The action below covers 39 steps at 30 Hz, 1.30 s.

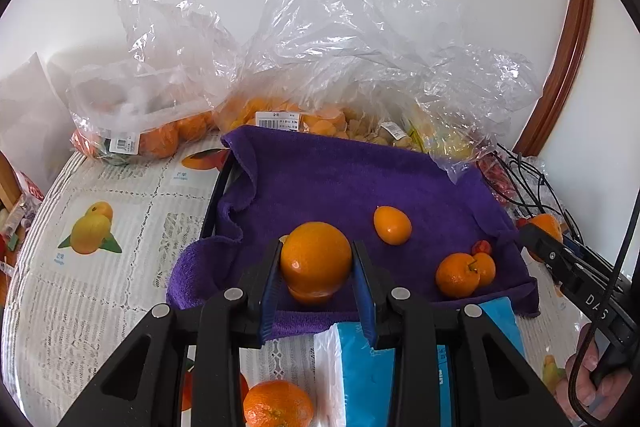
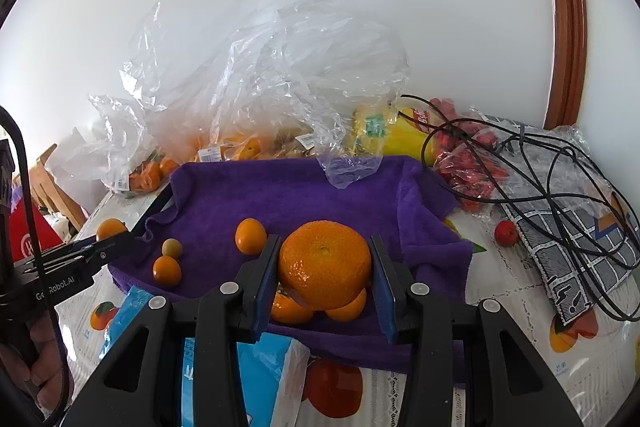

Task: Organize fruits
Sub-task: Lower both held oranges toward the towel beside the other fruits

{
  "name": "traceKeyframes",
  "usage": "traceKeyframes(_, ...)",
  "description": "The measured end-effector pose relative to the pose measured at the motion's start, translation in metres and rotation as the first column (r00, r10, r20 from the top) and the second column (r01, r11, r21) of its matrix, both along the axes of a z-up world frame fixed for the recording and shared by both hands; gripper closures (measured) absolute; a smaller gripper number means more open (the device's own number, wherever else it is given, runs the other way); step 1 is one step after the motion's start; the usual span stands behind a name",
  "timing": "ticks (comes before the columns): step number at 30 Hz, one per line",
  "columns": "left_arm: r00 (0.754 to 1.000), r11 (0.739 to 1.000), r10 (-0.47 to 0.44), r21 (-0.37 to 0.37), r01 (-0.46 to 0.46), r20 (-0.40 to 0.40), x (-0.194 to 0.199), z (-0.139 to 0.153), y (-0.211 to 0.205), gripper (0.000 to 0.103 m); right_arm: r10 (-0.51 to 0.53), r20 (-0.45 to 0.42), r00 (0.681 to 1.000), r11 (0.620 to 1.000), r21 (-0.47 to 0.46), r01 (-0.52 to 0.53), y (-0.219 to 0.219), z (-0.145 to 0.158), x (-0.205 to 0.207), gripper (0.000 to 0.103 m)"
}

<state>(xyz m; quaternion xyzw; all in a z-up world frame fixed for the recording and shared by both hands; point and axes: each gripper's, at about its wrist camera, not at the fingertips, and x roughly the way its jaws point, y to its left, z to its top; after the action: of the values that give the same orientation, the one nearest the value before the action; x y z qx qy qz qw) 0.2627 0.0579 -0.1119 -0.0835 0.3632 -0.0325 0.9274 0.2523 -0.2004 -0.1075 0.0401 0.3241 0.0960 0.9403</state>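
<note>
Pointing downward, the left gripper (image 1: 316,281) clamps a smooth round orange (image 1: 315,257); the right gripper (image 2: 324,281) clamps a dimpled, flattened mandarin (image 2: 324,269), both over the near edge of the plush purple towel (image 1: 340,183).

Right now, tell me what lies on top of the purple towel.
On the purple towel: loose small orange fruits, one greenish fruit. Each gripper holds an orange above it. A clear bag edge overlaps its far side. Beneath stays covered.
</note>
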Motion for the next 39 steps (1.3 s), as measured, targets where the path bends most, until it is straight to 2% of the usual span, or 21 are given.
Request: traceKeyframes(39,1.0,1.0,-0.009,-0.009,0.009,-0.007,-0.0003,-0.0004,-0.0011,0.071,-0.022,-0.011,1.0,1.0,-0.013,0.022,-0.001,-0.0058,0.0052,0.061)
